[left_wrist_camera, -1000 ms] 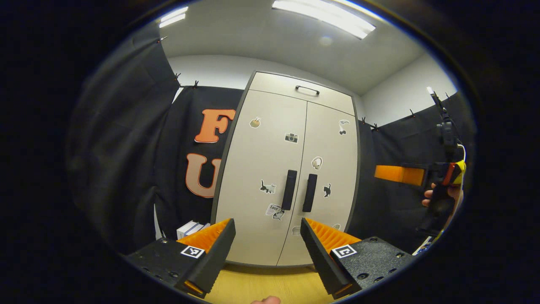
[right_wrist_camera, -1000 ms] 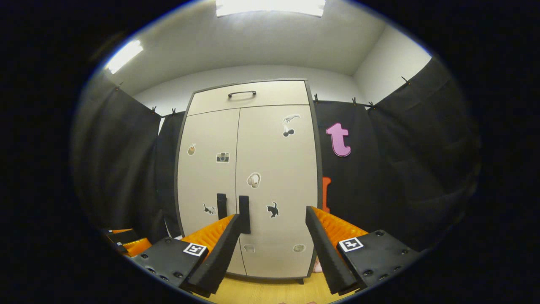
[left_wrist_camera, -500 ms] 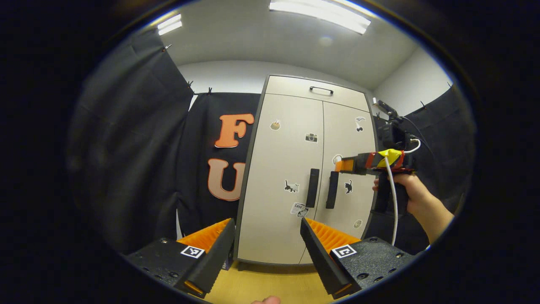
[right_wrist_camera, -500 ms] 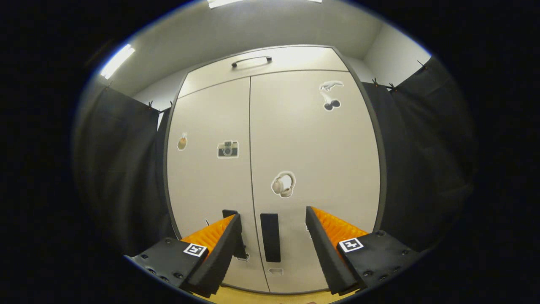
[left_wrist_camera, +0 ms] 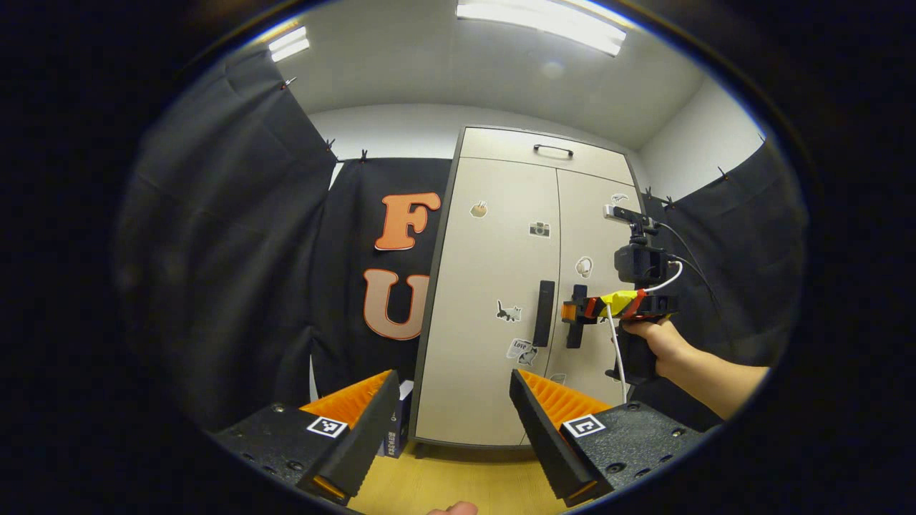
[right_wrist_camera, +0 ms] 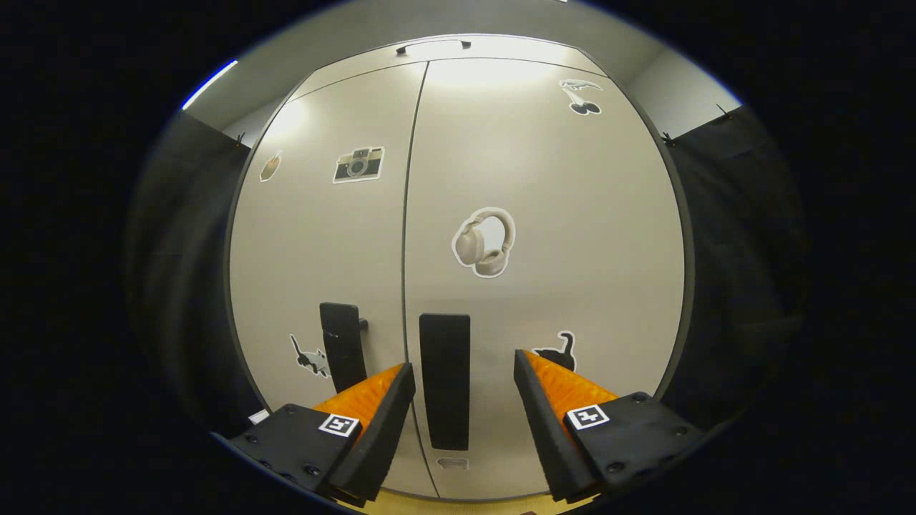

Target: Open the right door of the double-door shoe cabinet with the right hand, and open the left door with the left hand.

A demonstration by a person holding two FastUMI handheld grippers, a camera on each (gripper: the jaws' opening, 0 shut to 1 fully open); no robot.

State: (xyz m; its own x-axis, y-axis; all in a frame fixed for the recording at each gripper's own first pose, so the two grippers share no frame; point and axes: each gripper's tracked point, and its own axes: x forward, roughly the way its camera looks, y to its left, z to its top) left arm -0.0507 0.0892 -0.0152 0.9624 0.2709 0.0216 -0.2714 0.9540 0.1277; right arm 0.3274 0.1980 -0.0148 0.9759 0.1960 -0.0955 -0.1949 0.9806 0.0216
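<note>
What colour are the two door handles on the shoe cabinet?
Black. Both door handles are plain black vertical bars on pale beige doors; the right gripper view shows them best.

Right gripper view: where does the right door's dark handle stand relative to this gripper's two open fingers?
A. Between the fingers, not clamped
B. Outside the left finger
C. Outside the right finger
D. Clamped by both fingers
A: the right door's handle stands between the open fingers of the right gripper, gaps showing on both sides.
</note>
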